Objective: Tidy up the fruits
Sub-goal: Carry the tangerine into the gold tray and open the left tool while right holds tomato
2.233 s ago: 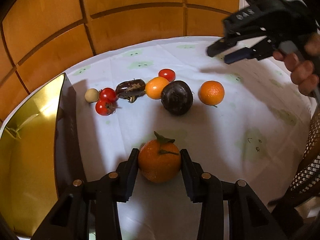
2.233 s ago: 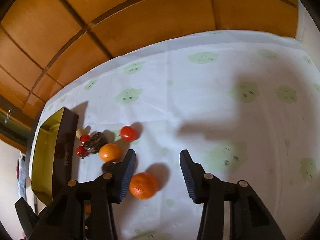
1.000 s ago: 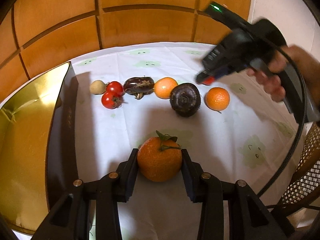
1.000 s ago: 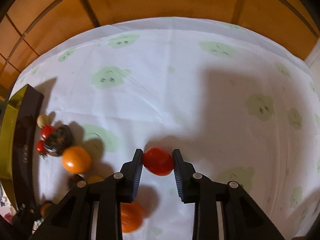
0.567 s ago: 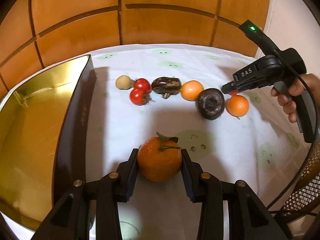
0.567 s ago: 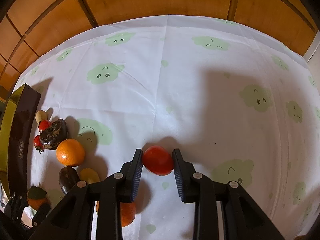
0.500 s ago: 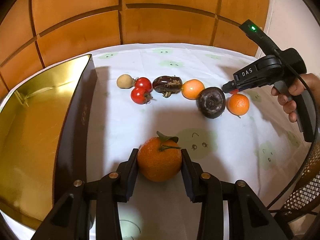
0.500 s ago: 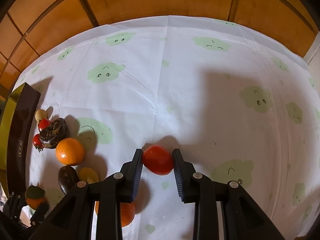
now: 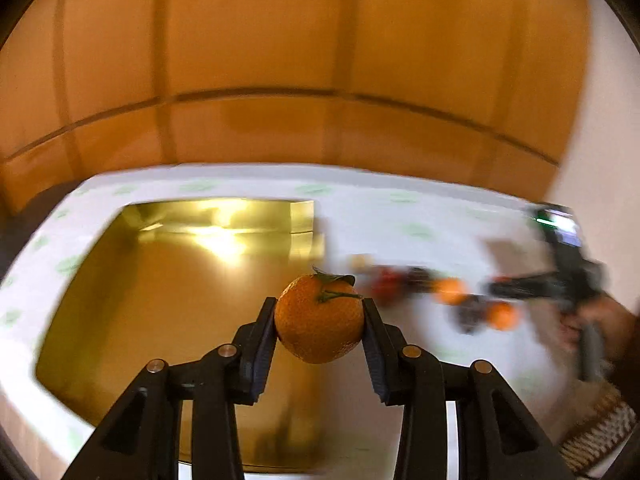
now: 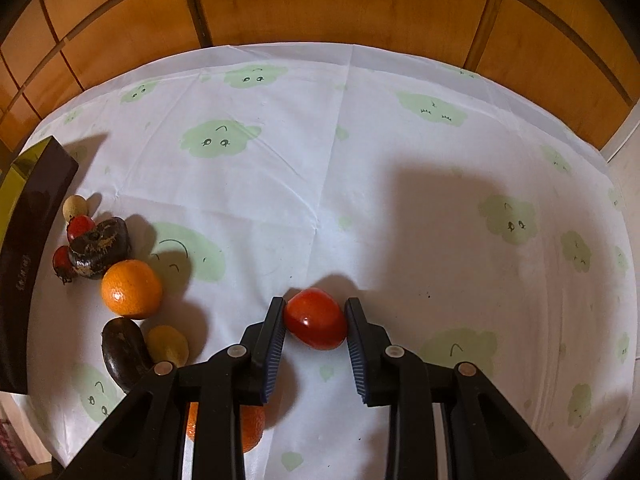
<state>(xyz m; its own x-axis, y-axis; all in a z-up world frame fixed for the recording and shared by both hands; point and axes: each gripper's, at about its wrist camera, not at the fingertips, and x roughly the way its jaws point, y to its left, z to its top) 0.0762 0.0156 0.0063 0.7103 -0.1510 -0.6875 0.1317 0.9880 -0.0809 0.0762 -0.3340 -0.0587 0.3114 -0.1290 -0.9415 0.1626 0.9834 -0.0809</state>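
My left gripper [image 9: 319, 320] is shut on a leafy orange [image 9: 319, 318] and holds it in the air over the right side of the gold tray [image 9: 120, 280]. My right gripper [image 10: 315, 320] is shut on a red tomato [image 10: 316, 318] above the white cloth. It also shows blurred at the right of the left wrist view [image 9: 540, 284]. A row of fruit lies on the cloth by the tray: an orange [image 10: 131, 289], a dark wrinkled fruit [image 10: 99, 249], small red tomatoes [image 10: 80, 225], a pale ball [image 10: 74, 206], a dark fruit [image 10: 123, 350], a yellow fruit [image 10: 167, 345].
The tray's dark outer wall [image 10: 28, 248] stands at the left of the right wrist view. A wooden panelled wall [image 10: 320, 4] runs behind the table. Another orange [image 10: 251, 426] lies under my right gripper. A wicker edge [image 9: 600, 428] shows at the lower right.
My left gripper has lifted and swung left with the orange, from over the cloth to over the gold tray. My right gripper holds the tomato almost still.
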